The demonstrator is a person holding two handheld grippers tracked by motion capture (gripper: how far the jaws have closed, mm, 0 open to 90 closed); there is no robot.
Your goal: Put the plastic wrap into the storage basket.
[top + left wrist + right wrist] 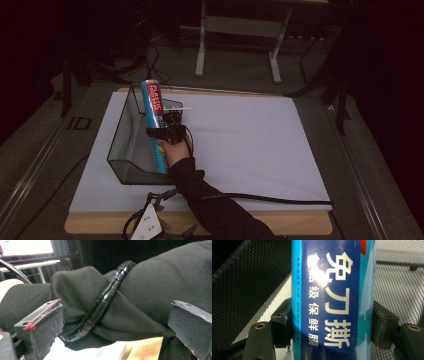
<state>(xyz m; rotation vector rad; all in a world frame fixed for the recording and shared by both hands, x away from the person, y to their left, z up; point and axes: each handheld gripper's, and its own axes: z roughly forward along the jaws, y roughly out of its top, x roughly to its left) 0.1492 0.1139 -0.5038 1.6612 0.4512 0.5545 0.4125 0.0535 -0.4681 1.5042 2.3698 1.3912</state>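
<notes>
A long blue tube with a red label near its top stands almost upright, its lower end inside a black mesh basket. My right gripper is shut on the tube's middle from the basket's right side. In the right gripper view, both jaws press the sides of the tube, which carries white characters, with the basket mesh behind it. My left gripper rests low at the table's front edge. Its jaws stand wide apart with nothing between them, and a dark sleeve and a cable lie beyond.
A white sheet covers the wooden table. A black cable trails right across its front part. A white table frame stands on the floor behind.
</notes>
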